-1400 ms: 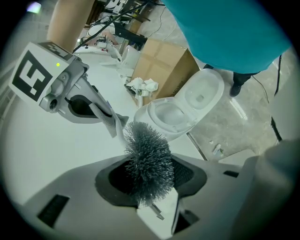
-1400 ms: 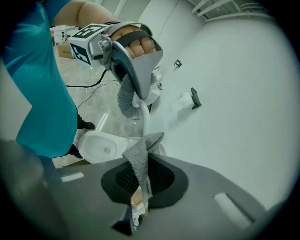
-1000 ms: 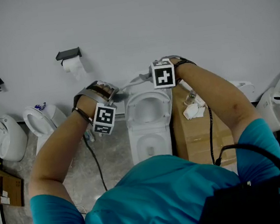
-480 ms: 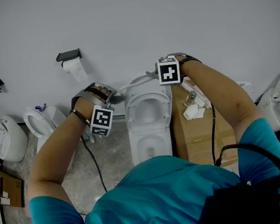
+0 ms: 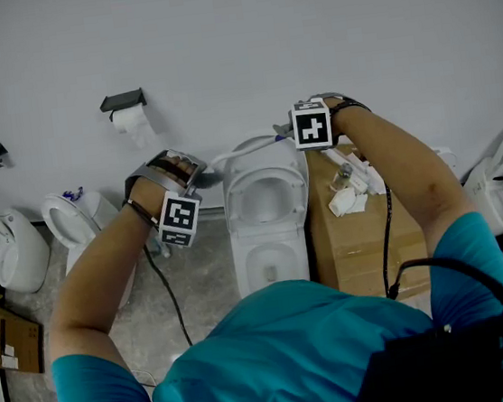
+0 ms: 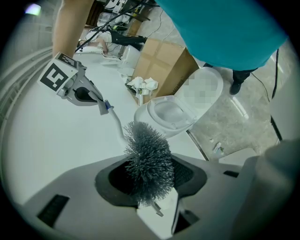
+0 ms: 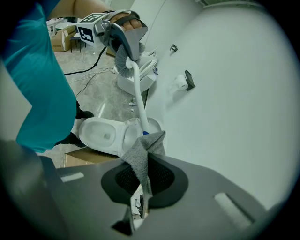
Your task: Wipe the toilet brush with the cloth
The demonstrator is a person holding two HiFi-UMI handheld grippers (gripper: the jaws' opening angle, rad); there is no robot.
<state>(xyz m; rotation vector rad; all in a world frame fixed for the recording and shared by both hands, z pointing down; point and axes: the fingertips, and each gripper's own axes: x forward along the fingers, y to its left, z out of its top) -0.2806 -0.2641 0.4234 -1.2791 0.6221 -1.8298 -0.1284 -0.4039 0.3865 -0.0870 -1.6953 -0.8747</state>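
Two grippers are working on one brush (image 6: pixel 149 157). The left gripper (image 6: pixel 151 187) is clamping its half-closed jaws on the grey bristle head, holding the brush in the air above the middle toilet (image 5: pixel 270 239). The right gripper (image 7: pixel 142 182) is pinching one grey cloth (image 7: pixel 143 154) between nearly closed jaws, and the cloth is lying against the far end of the white handle, beside its blue ring. At least four toilets are standing along the wall. One cardboard box (image 5: pixel 366 245) is sitting just right of the middle toilet, carrying crumpled white paper (image 5: pixel 347 199). One paper roll (image 5: pixel 135 121) is hanging under one black holder (image 5: pixel 122 98).
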